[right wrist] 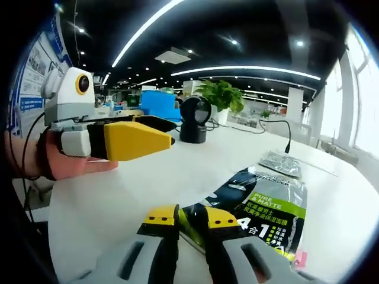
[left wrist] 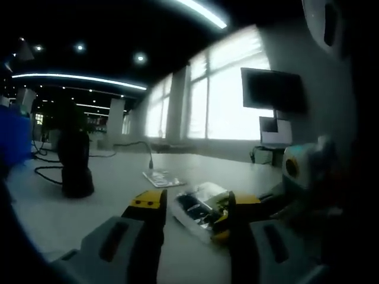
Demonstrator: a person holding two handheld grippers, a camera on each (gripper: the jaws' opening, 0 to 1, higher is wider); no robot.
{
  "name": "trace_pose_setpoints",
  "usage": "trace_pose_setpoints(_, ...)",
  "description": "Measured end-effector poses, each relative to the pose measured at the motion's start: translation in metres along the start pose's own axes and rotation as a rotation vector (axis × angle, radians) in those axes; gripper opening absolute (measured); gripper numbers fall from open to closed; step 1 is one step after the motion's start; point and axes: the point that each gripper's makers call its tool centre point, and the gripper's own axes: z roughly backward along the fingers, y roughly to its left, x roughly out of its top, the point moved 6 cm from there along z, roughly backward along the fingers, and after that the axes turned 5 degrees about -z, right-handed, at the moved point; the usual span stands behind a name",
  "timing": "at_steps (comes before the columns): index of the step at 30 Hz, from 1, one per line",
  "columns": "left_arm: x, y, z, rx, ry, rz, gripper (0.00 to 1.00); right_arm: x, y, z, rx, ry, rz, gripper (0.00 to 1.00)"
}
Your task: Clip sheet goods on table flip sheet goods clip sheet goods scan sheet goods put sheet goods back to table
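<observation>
I'm working over a broad white table (right wrist: 118,195), and I'll take things from the biggest down. In my right gripper view the packet (right wrist: 266,207), a flat dark pouch with a green label, lies on the table running from my jaws out towards one o'clock, its near corner pinched between them. My right gripper (right wrist: 190,220) is nearly closed, the two yellow tips with only a thin gap, and I judge it has the packet's edge. Farther off at twelve o'clock stands the scanner (right wrist: 195,121), a dark round head on a stand, well apart from the packet, with a second, smaller silvery packet (right wrist: 280,164) lying at two o'clock. My left gripper (right wrist: 169,133) comes into this view at ten o'clock, held up off the table by a hand (right wrist: 77,163), its yellow jaws together and carrying nothing. In my left gripper view that gripper (left wrist: 189,207) looks parted, with the packet (left wrist: 198,207) lying just beyond the tips at twelve o'clock, so I cannot tell its opening for certain; the scanner (left wrist: 75,160) sits at nine o'clock. What the next move turns on: the packet's long axis points away from my right gripper, which is the nearer one and already on it, so a flip would roll about that axis.
</observation>
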Motion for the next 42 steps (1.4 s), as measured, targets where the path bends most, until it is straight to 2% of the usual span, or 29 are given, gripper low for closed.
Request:
trace_pose_setpoints(4,0.0,0.0,0.0,-0.002,0.0,-0.002,0.33,0.002,-0.001,-0.001,0.004,0.019,-0.022,0.04)
trace_pose_setpoints(7,0.0,-0.001,-0.001,-0.002,0.001,-0.003,0.33,0.003,-0.003,-0.001,0.018,0.045,-0.082,0.0)
trace_pose_setpoints(17,-0.001,-0.005,-0.002,-0.021,0.014,-0.019,0.34,0.004,-0.006,-0.002,0.023,0.049,-0.167,0.0)
trace_pose_setpoints(27,0.001,-0.008,-0.001,-0.046,-0.008,-0.025,0.36,0.027,-0.015,0.013,-0.02,-0.061,-0.205,0.0)
trace_pose_setpoints(31,0.003,-0.008,-0.001,-0.045,-0.016,-0.018,0.36,0.032,-0.022,0.018,-0.037,-0.081,-0.229,0.0)
trace_pose_setpoints(36,0.003,-0.009,-0.001,-0.051,-0.016,-0.028,0.37,0.034,-0.025,0.017,-0.03,-0.075,-0.228,0.0)
trace_pose_setpoints(42,0.005,-0.011,-0.001,-0.056,-0.022,-0.034,0.39,0.05,-0.029,0.022,-0.039,-0.127,-0.252,0.0)
